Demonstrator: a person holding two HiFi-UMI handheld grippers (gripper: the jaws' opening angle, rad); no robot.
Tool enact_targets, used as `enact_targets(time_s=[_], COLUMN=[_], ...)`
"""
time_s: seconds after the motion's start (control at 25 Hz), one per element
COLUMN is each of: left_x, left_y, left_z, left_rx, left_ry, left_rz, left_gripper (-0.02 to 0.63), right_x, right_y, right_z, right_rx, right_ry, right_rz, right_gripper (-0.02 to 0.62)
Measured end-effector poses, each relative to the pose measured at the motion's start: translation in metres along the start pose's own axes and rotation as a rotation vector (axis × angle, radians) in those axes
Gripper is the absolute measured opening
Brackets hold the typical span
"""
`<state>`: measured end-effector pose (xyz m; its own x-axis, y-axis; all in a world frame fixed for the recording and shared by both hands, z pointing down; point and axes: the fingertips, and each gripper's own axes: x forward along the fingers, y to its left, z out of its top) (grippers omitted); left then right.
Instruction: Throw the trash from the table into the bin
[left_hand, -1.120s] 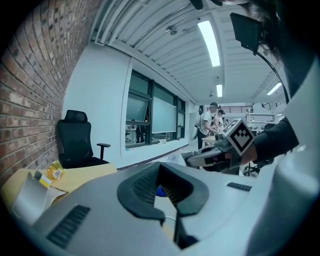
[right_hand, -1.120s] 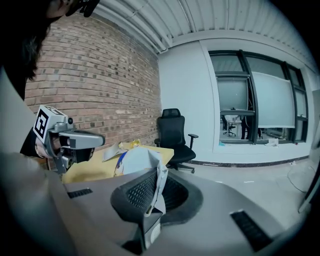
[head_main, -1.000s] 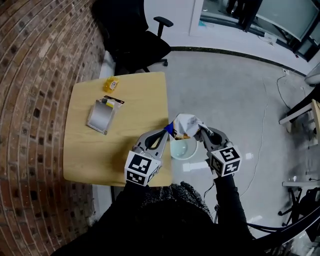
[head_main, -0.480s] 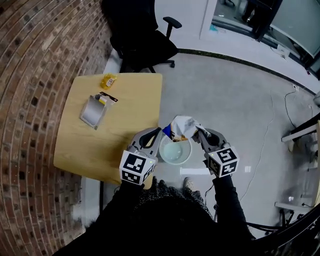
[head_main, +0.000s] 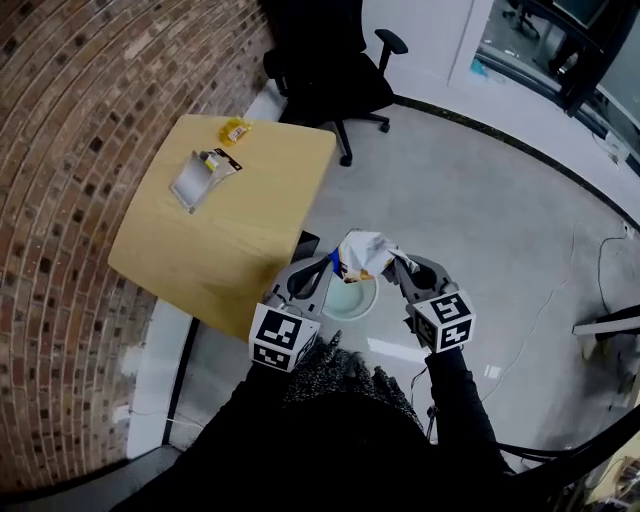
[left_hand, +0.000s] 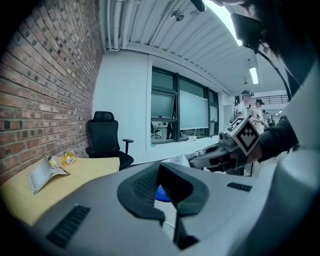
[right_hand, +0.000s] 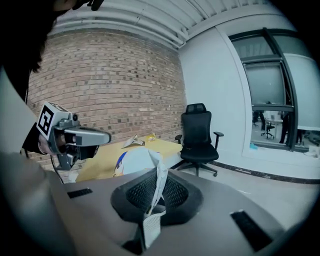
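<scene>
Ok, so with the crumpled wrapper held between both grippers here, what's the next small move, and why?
Probably open both sets of fingers to let it drop. The left gripper and right gripper each pinch an edge of the crumpled wrapper, which seems to hang just over the white bin on the floor.

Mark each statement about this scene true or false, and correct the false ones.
1. The left gripper and the right gripper both grip one crumpled wrapper. True.
2. The wrapper lies inside the white bin. False: the grippers hold it up, outside the bin.
3. Nothing lies on the wooden table. False: a silver pouch and a yellow packet lie there.
4. A black office chair stands at the table's far end. True.
</scene>
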<state>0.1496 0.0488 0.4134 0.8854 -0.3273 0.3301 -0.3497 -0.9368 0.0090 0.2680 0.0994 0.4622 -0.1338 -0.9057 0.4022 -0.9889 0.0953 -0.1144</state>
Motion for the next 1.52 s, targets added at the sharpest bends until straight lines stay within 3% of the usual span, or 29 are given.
enact_targets(time_s=[0.16,0.44,0.6,0.72,0.96,1.08,1.52], left_x=[0.0,0.013,0.03,0.042,0.067,0.074,0.112], left_y=[-0.015,-0.013,-0.01,-0.003,0.014,0.021,0.024], left_z=[-0.01,-0.017,-0.031,-0.049,-0.111,-0.145,-0.249], left_rx=[0.011,-0.007,0.017,-0.013,-0.042,-0.08,-0.106], left_ry=[0.019,-0.046,-0.005,0.003,0.075,0.108,0.173], left_rz=[0.02,-0.017,-0.026,-0.013,-0.014,-0.014,-0.031], left_gripper=[0.006,0.006,0.006,0.006,0.006,0.005,0.005], right_x=[0.003,0.026,0.039,0.053,0.079,0.091,0.134], right_y=[0.0,-0.001,-0.003,-0.002,-0.014,-0.02,-0.034], right_z=[-0.003,-0.013,-0.029,-0.045,-0.088,-0.12,-0.235], right_rx=[0.012,0.013,0.034,0.046,0.09,0.125,0.207], right_ry=[-0.004,0.021,0.031,0.045,0.072,0.092,0.165], right_rz=[0.026,0.025,0.013,0.015,0.002,-0.024,-0.079], right_gripper=[0.015,0.015,0.015,0.015,0.015,0.015,0.015])
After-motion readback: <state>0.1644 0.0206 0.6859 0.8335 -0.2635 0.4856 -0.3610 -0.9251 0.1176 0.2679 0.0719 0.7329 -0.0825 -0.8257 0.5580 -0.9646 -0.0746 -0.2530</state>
